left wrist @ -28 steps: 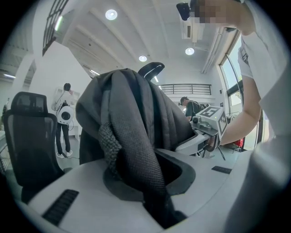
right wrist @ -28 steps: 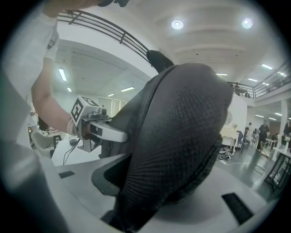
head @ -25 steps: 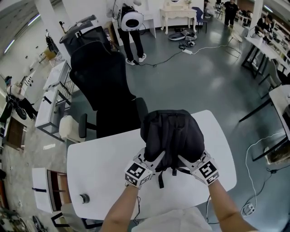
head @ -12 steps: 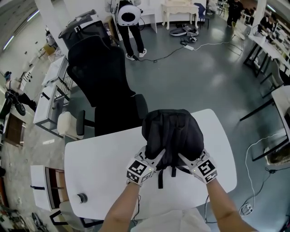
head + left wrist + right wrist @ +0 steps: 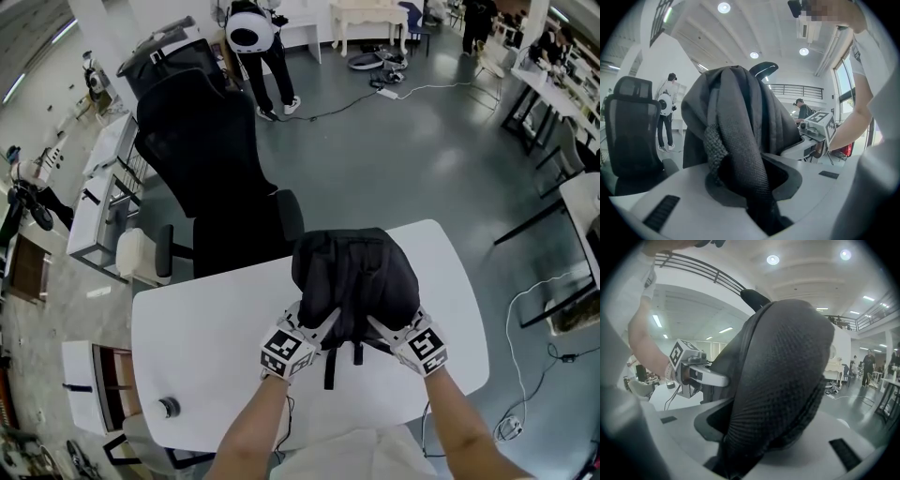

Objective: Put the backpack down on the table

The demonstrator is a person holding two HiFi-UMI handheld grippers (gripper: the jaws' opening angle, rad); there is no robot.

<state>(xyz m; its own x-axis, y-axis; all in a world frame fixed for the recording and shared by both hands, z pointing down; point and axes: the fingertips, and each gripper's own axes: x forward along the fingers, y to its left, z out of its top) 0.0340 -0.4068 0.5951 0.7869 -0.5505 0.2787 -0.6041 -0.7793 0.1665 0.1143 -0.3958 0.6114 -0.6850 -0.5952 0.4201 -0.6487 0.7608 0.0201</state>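
Observation:
A black backpack (image 5: 356, 281) stands upright on the white table (image 5: 206, 347), near its far edge. My left gripper (image 5: 317, 330) holds a thin mesh shoulder strap (image 5: 740, 159) that runs between its jaws; those jaws have just been opening a little, with the strap still in the gap. Over on the other side, my right gripper (image 5: 381, 328) is shut on the thick padded strap (image 5: 778, 380). In the left gripper view the right gripper (image 5: 820, 126) shows beyond the bag. In the right gripper view the left gripper (image 5: 693, 371) shows beside it.
A black office chair (image 5: 206, 159) stands just behind the table's far left edge. A small round object (image 5: 170, 408) lies on the table's near left corner. A person (image 5: 253, 37) stands far off. White furniture (image 5: 103, 202) stands at the left, and cables (image 5: 530, 319) run over the floor at the right.
Both grippers and the backpack have sunk a little toward the table. The straps stay between the jaws.

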